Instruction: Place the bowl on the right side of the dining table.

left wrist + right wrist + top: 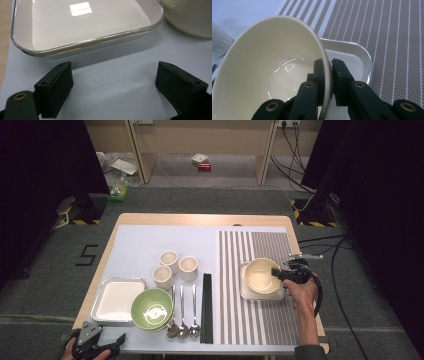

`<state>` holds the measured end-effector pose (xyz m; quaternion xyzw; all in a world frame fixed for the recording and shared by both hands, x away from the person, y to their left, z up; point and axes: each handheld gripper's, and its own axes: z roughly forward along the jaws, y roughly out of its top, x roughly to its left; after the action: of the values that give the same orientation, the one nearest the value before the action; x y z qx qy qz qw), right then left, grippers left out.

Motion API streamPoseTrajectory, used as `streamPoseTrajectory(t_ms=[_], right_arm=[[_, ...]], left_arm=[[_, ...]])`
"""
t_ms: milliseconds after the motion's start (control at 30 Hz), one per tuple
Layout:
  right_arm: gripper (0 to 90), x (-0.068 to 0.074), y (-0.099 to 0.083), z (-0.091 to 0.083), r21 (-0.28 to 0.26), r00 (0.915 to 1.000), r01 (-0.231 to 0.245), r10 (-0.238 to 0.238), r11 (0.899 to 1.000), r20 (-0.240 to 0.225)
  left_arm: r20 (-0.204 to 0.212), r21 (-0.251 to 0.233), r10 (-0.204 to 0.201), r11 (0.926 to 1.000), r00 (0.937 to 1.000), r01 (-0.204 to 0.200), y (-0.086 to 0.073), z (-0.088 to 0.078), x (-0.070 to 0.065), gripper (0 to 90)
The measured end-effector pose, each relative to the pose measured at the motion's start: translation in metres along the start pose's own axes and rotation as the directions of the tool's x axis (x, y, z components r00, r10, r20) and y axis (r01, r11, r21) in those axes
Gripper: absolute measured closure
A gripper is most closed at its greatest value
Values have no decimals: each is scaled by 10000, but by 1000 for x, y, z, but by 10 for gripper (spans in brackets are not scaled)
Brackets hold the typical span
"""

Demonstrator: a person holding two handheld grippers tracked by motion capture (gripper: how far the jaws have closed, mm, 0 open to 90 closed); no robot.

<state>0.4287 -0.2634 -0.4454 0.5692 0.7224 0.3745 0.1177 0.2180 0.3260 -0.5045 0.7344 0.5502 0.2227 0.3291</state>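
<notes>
Right gripper pinching a cream bowl's rim

The right gripper point(331, 75) clamps the cream bowl point(274, 77) by its rim, one jaw inside, one outside. The bowl tilts above a white square tray point(352, 55), which lies on a brown striped mat point(392, 32).

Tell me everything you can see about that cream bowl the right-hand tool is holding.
The cream bowl is round, glossy and looks ceramic, empty inside with light glinting on its glaze. The right gripper pinches its rim, one jaw inside, one outside. It sits tilted over a white square tray on the striped mat; whether its base touches the tray is hidden.
</notes>
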Motion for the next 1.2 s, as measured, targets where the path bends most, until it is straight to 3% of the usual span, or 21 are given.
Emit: streamPoseTrajectory(t_ms=[300,567,1067,1200], right_arm=[[821,-5,0,5,98,9984,-490,487,9988,284],[836,-7,1,11,302,9967,-415,393,9987,716],[837,-4,1,12,323,9961,-457,431,9984,769],[837,-4,0,12,316,9972,-260,237,9992,709]], left_arm=[[-24,30,43,10000,10000,-43,0,0,0,133],[-23,36,42,10000,10000,-42,0,0,0,133],[-28,27,43,10000,10000,-43,0,0,0,133],[-28,27,43,10000,10000,-43,0,0,0,133]])
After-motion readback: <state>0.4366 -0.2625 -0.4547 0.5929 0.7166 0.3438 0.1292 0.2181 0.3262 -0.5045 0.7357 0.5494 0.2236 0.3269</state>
